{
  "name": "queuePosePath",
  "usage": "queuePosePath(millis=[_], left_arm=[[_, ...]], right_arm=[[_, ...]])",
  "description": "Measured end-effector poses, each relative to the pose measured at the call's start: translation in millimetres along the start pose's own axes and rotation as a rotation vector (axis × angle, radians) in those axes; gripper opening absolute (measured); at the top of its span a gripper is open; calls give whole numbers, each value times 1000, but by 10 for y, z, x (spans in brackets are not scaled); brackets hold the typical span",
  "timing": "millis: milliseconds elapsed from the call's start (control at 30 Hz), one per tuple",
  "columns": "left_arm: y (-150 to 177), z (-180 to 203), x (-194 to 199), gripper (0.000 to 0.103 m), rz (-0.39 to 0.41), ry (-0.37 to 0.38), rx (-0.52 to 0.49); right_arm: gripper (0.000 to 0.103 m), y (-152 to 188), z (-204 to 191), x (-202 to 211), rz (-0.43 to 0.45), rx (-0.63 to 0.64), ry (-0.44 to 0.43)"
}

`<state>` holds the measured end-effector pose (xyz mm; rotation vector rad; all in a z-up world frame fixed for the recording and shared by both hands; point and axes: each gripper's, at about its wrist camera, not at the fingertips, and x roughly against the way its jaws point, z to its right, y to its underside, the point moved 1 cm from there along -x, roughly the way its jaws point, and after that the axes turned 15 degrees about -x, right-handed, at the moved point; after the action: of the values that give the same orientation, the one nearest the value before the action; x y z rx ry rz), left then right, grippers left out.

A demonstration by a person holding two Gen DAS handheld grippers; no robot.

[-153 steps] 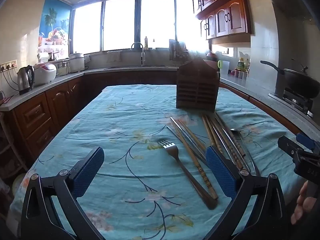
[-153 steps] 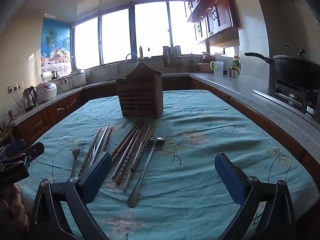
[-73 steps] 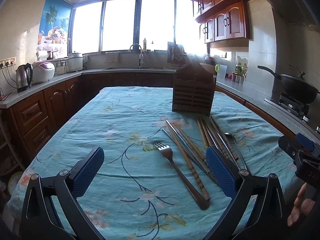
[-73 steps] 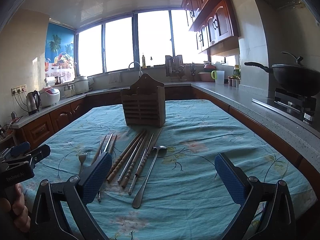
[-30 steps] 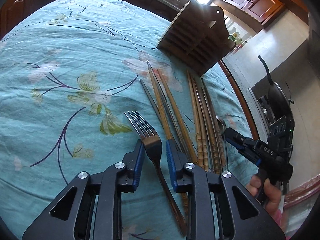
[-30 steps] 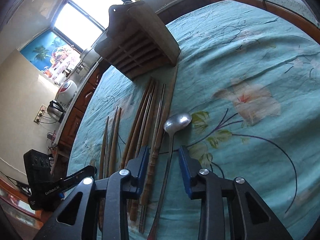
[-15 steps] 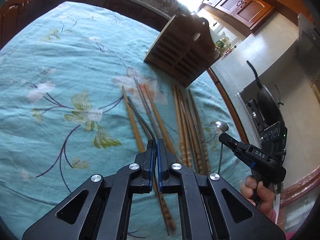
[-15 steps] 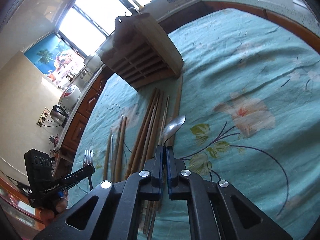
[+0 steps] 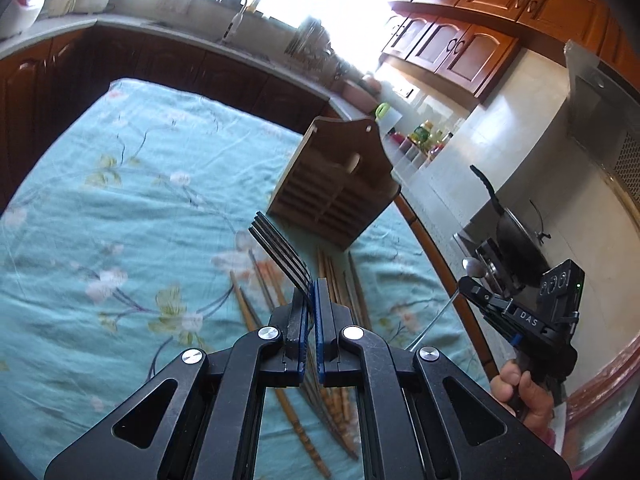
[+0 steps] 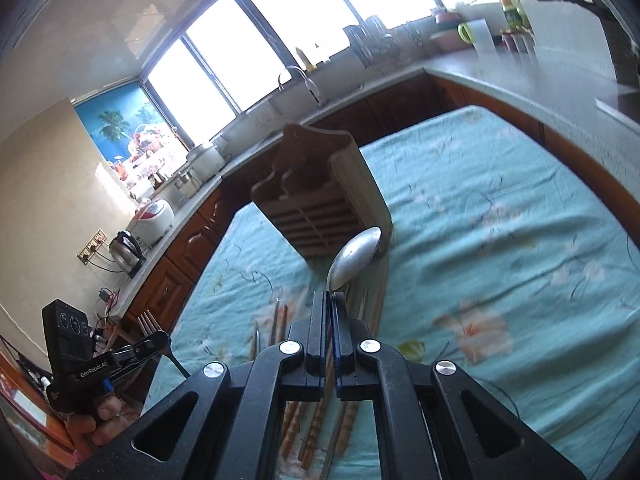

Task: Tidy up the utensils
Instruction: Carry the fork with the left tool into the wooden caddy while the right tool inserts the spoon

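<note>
My left gripper (image 9: 311, 292) is shut on a metal fork (image 9: 280, 250), tines pointing up and away, lifted above the table. My right gripper (image 10: 330, 304) is shut on a metal spoon (image 10: 354, 258), bowl up, also lifted. The right gripper and spoon (image 9: 472, 267) show at the right of the left wrist view; the left gripper and fork (image 10: 149, 326) show at the lower left of the right wrist view. A wooden slotted utensil holder (image 9: 336, 188) (image 10: 324, 200) stands ahead of both. Several wooden and metal chopsticks (image 9: 340, 280) (image 10: 280, 320) lie on the cloth below.
The table carries a teal flowered cloth (image 9: 100, 220) (image 10: 500, 240). A kitchen counter with a sink (image 10: 300, 92) wraps the room. A wok (image 9: 516, 236) sits on the stove at the right. A kettle (image 10: 126, 248) and a rice cooker (image 10: 154, 216) stand at the left.
Both grippers closed on their utensils a second ago and have since risen and tilted up. The fork and spoon are off the cloth, nearer the wooden holder.
</note>
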<state>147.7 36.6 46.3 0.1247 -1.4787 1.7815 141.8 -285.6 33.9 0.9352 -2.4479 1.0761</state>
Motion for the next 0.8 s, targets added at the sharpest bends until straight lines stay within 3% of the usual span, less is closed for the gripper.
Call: queuePosePath(millis=[400, 800], left_arm=[[-560, 106, -129, 2, 95, -51, -80], [-1572, 159, -486, 2, 223, -101, -178]], right_arm=[[2, -365, -306, -11, 126, 87, 8], [2, -1014, -756, -117, 313, 184, 9]])
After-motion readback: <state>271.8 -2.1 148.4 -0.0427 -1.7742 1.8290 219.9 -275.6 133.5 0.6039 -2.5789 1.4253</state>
